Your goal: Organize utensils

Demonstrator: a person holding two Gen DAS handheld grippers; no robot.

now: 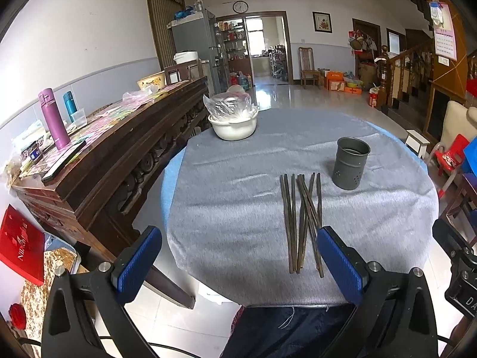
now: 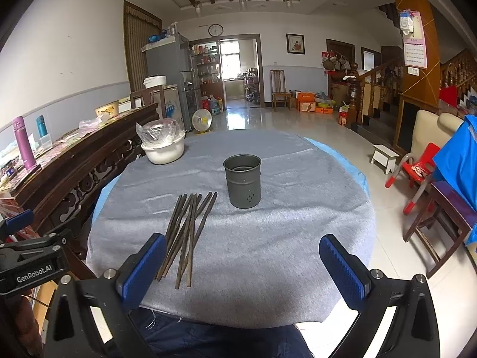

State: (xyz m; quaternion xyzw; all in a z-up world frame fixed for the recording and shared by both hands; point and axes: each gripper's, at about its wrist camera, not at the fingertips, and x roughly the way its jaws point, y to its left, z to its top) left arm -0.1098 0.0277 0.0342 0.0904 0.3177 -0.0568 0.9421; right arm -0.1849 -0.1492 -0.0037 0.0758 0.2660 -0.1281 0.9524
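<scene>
Both claws hang over the near edge of the tabletop (image 2: 298, 179) with their blue pads spread wide and nothing between them: the left claw (image 1: 238, 256) sits to the left of the chopsticks (image 1: 301, 220), the right claw (image 2: 243, 264) just to their right. Nothing has gone into the cup (image 2: 242, 180) yet, so the step in hand looks like a first pick.

To do it well, it seems best to take the chopsticks near their close ends, where the bundle is tightest, and to close across their width, not along it. They are thin and lie flat on the soft grey cloth, so the pads likely need to come down low and pinch firmly, or the sticks may roll away or slip out. A few at a time should be safer than the whole pile. The cup is light-looking and could tip if nudged; the free claw could steady it.

The chopsticks are dark, slim and long, lying roughly side by side, some crossed over others. The cup stands upright just beyond their far tips, grey metal with small holes low in its wall, and looks empty.
</scene>
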